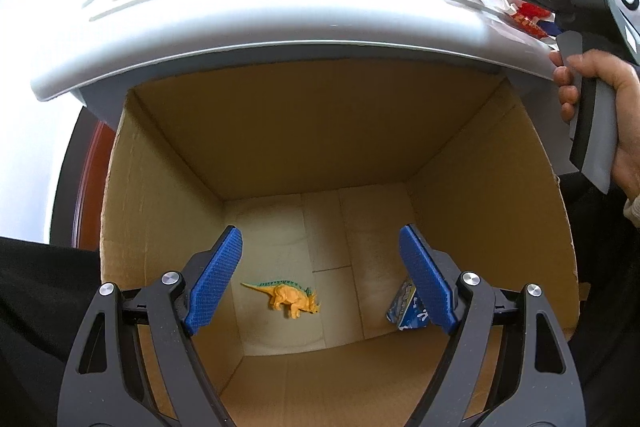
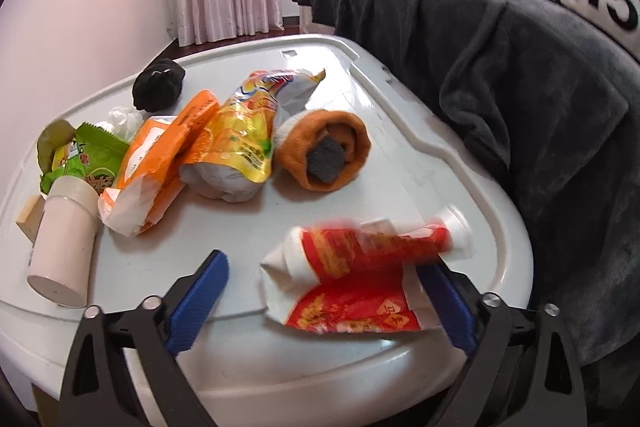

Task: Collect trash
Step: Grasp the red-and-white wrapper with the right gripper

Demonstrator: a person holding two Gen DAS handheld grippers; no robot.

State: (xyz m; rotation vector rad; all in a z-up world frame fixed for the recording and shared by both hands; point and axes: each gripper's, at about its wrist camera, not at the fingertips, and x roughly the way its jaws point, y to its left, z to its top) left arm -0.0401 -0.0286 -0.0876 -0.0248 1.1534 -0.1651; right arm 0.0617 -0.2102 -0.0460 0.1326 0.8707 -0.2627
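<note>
1. The left gripper [image 1: 320, 277] hung over the open cardboard box [image 1: 168, 163] with its jaws wide apart and nothing in them, likely because the box was the place for trash to drop into.
2. On the box floor lay an orange toy dinosaur [image 1: 290, 297] near the middle and a blue packet [image 1: 406, 307] by the right wall (partly hidden behind a blue pad).
3. The box sat tucked under the near edge of the white table [image 1: 240, 15], so trash had only a short way to go.
4. The right gripper [image 2: 324, 291] was open too, at the table's near edge, with the red wrapper [image 2: 360, 267] lying between its pads, not yet pinched (it looked blurry).
5. More trash waited farther back: a yellow bag [image 2: 240, 131], an orange pack [image 2: 156, 163], a green wrapper [image 2: 90, 157] and a white cup [image 2: 64, 247] toward the left edge.
</note>
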